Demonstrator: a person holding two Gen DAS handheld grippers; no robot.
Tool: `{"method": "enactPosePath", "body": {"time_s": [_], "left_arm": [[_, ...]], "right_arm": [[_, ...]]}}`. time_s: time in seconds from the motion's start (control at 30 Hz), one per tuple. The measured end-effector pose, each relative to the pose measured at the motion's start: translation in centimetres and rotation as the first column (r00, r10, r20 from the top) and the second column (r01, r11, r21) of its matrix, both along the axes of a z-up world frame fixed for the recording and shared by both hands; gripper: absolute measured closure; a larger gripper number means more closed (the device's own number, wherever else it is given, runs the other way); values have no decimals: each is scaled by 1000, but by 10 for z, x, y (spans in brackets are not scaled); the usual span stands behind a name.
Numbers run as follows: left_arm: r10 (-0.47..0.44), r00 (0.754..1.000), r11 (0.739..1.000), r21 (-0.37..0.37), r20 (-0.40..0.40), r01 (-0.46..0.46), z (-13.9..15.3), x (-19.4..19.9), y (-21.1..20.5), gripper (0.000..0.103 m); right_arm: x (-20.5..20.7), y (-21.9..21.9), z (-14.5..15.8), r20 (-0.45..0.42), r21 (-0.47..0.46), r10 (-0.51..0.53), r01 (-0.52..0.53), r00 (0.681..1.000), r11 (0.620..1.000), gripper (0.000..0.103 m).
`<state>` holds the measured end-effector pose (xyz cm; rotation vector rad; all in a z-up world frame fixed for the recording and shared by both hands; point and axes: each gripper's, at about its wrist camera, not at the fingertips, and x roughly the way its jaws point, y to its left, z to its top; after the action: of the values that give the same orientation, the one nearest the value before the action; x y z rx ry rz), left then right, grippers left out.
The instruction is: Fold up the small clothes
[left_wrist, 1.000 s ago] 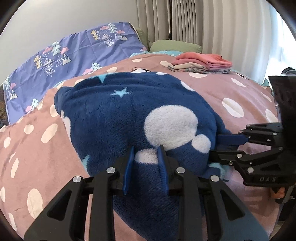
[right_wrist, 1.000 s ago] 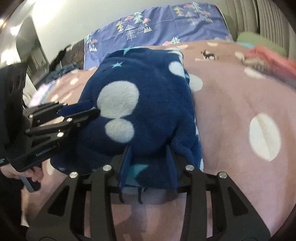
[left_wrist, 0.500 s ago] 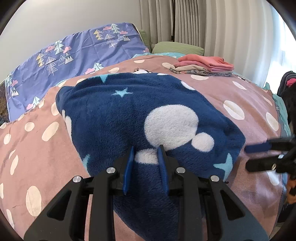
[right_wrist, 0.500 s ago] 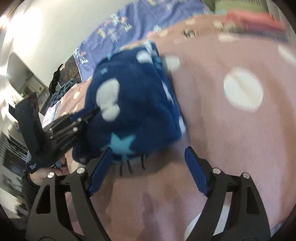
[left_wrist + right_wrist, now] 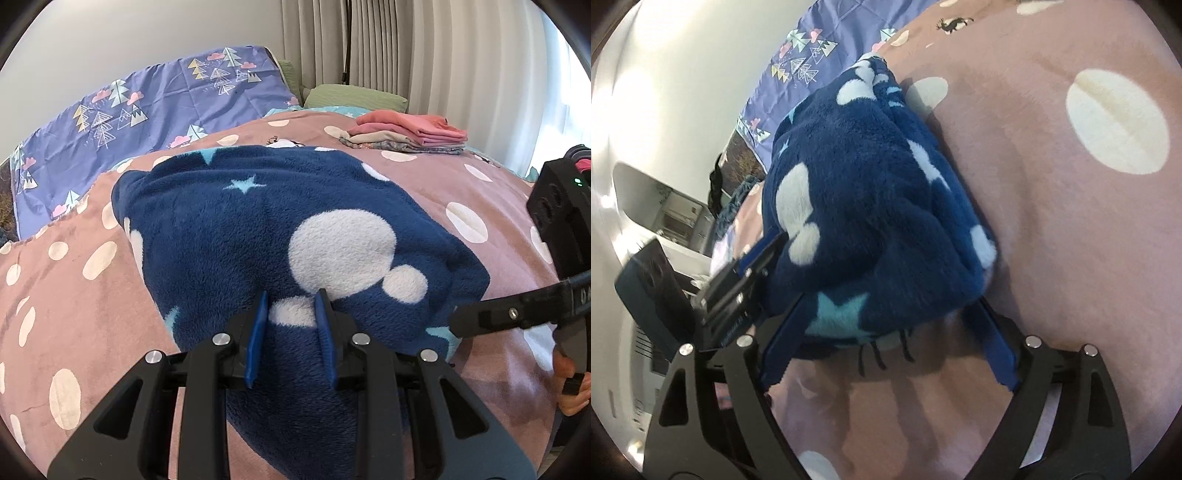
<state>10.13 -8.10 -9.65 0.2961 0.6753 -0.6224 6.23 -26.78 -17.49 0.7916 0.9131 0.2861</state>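
A navy fleece garment [image 5: 258, 236] with white dots and pale blue stars lies folded on the pink dotted bedspread [image 5: 66, 280]. My left gripper [image 5: 291, 306] is shut on the garment's near edge, with fleece pinched between its blue pads. In the right wrist view the same garment [image 5: 871, 206] lies in front of my right gripper [image 5: 890, 332], which is open wide, one finger on each side of the garment's near corner with the pale blue star. The left gripper shows at the garment's left edge there [image 5: 746, 273]. The right gripper's finger [image 5: 509, 317] shows at the right in the left wrist view.
A stack of folded pink and grey clothes [image 5: 406, 133] sits at the far right of the bed. A purple pillow [image 5: 147, 122] with tree prints and a green pillow [image 5: 354, 96] lie at the head. Curtains hang behind. White furniture [image 5: 665, 221] stands left of the bed.
My right gripper let go of the garment's corner, opened wide and pulled away, then came back close to the corner. My left gripper kept its hold and stayed in place.
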Motion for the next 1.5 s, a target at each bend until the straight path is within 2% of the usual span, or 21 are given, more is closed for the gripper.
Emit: {"method": "enactPosePath", "body": {"time_s": [0.13, 0.5, 0.6, 0.73, 0.83, 0.93, 1.07, 1.23, 1.33, 1.4, 1.5], "left_arm": [[-4, 1000, 1000, -19, -10, 4, 0, 2, 1, 75], [-4, 999, 998, -60, -35, 2, 1, 9, 4, 75], [0, 999, 997, -80, -46, -4, 0, 10, 7, 74], [-1, 997, 991, -131, -79, -10, 1, 13, 12, 73], [-3, 996, 990, -142, -88, -10, 0, 15, 12, 72], [-1, 997, 990, -137, -83, -11, 0, 15, 11, 71], [-1, 997, 991, -134, -80, -10, 0, 15, 9, 67], [-9, 997, 992, -125, -71, 0, -1, 12, 8, 65], [-28, 997, 991, -135, -76, 17, -1, 10, 8, 57], [-44, 996, 992, -122, -72, 35, 2, 7, 3, 47], [-63, 996, 992, -114, -61, 56, 16, 3, -2, 43]], "right_arm": [[16, 2, -6, -26, 91, 2, 0, 1000, 996, 12], [37, 22, -5, 37, 67, -132, 129, 991, 989, 9], [35, 22, -5, 46, 57, -157, 155, 986, 986, 12], [29, 18, -5, 26, 79, -163, 160, 986, 984, 23], [21, 15, -4, -22, 87, -133, 135, 991, 987, 23], [14, 14, -7, -55, 105, -117, 123, 992, 987, 20], [32, 20, -9, -59, 97, -109, 114, 992, 989, 3], [45, 23, -7, -52, 67, -159, 162, 986, 984, 6], [39, 23, -8, -19, 46, -153, 154, 988, 987, 12], [38, 22, -9, -13, 52, -143, 143, 990, 988, 13], [36, 18, -10, -16, 68, -134, 135, 991, 988, 13]]}}
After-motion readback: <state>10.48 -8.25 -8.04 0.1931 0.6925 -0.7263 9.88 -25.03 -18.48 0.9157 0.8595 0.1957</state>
